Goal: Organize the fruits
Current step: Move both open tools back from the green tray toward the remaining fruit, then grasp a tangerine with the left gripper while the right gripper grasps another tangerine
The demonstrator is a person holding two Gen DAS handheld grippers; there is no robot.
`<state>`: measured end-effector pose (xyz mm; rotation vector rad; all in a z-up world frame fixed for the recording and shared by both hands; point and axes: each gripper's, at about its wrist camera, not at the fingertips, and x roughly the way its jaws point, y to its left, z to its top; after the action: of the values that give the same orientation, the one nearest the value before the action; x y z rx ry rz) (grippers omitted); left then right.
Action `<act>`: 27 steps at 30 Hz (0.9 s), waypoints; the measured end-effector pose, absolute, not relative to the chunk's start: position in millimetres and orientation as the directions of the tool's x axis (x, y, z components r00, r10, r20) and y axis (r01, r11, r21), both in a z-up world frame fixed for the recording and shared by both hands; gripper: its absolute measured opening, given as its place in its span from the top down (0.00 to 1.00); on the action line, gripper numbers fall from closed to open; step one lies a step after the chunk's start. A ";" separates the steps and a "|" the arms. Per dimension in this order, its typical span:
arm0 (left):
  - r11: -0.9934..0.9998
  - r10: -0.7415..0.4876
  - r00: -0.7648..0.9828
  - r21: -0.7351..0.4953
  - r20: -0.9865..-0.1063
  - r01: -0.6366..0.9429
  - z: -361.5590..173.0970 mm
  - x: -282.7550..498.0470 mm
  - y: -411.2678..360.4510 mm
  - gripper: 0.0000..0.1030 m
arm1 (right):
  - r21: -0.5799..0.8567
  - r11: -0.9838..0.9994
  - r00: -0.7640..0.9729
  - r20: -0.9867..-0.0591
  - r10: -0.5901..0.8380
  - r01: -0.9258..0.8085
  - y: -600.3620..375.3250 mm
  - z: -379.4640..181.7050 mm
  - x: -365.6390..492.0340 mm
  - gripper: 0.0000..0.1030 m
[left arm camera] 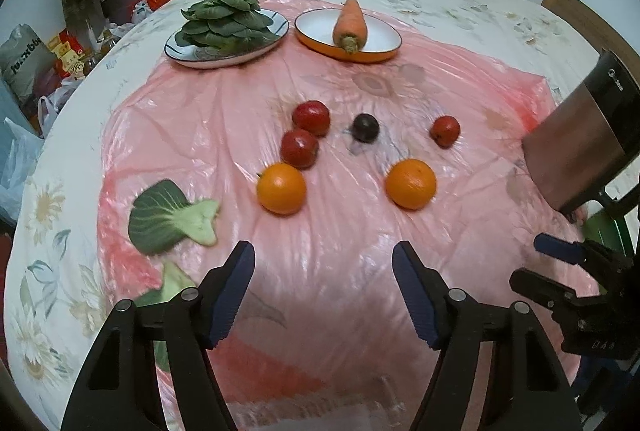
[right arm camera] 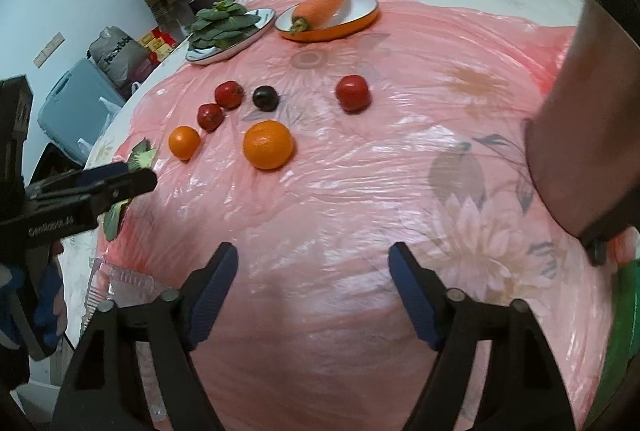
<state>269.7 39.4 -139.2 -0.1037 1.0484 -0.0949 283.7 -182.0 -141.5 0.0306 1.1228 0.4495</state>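
On the pink plastic sheet lie two oranges (left arm camera: 281, 187) (left arm camera: 411, 183), three red fruits (left arm camera: 311, 117) (left arm camera: 299, 148) (left arm camera: 445, 131) and one dark plum (left arm camera: 365, 127). My left gripper (left arm camera: 323, 263) hangs open above the sheet in front of them, nothing between its blue pads. My right gripper (right arm camera: 313, 263) is open too and empty, nearer the bigger-looking orange (right arm camera: 268, 144) and a red fruit (right arm camera: 353, 93). The left gripper (right arm camera: 136, 177) shows at the left edge of the right wrist view. An orange-rimmed dish (left arm camera: 384, 35) holds a carrot (left arm camera: 349, 25).
A plate (left arm camera: 180, 53) piled with spinach leaves (left arm camera: 226, 19) stands beside the carrot dish at the back. Loose bok choy leaves (left arm camera: 168, 217) lie at the sheet's left. A forearm (right arm camera: 576, 135) is at the right. Bags and boxes (left arm camera: 28, 59) clutter the floor beyond the table's left edge.
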 end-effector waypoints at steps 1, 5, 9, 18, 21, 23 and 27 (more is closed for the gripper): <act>0.991 -0.129 0.497 -0.131 -0.858 0.030 -138.9 272.2 41.4 0.39 | 0.251 0.908 0.351 -0.861 0.368 -0.336 -179.6 -142.3 284.6 0.00; 0.990 -0.134 0.504 -0.132 -0.853 0.040 -138.2 284.9 50.8 0.42 | 0.266 0.899 0.347 -0.854 0.387 -0.349 -168.3 -144.6 290.4 0.00; 0.989 -0.144 0.507 -0.142 -0.850 0.043 -139.0 296.5 62.9 0.43 | 0.273 0.891 0.352 -0.845 0.403 -0.364 -156.0 -145.5 296.9 0.00; 0.985 -0.172 0.486 -0.160 -0.857 0.067 -154.6 321.4 70.3 0.47 | 0.271 0.880 0.367 -0.831 0.419 -0.391 -131.7 -148.2 313.4 0.00; 0.985 -0.174 0.470 -0.159 -0.865 0.072 -162.8 326.2 69.8 0.49 | 0.254 0.884 0.376 -0.833 0.406 -0.393 -125.3 -151.0 321.1 0.07; 0.985 -0.173 0.462 -0.156 -0.870 0.074 -167.6 328.0 68.8 0.49 | 0.249 0.887 0.382 -0.832 0.402 -0.389 -122.5 -153.5 328.2 0.09; 0.986 -0.166 0.456 -0.148 -0.874 0.076 -174.0 330.4 67.2 0.50 | 0.237 0.893 0.394 -0.833 0.389 -0.382 -119.4 -156.9 340.0 0.10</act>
<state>330.4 67.2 -174.0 -0.0918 1.0872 -0.1492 340.0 -119.4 -156.9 0.0077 1.0581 0.4888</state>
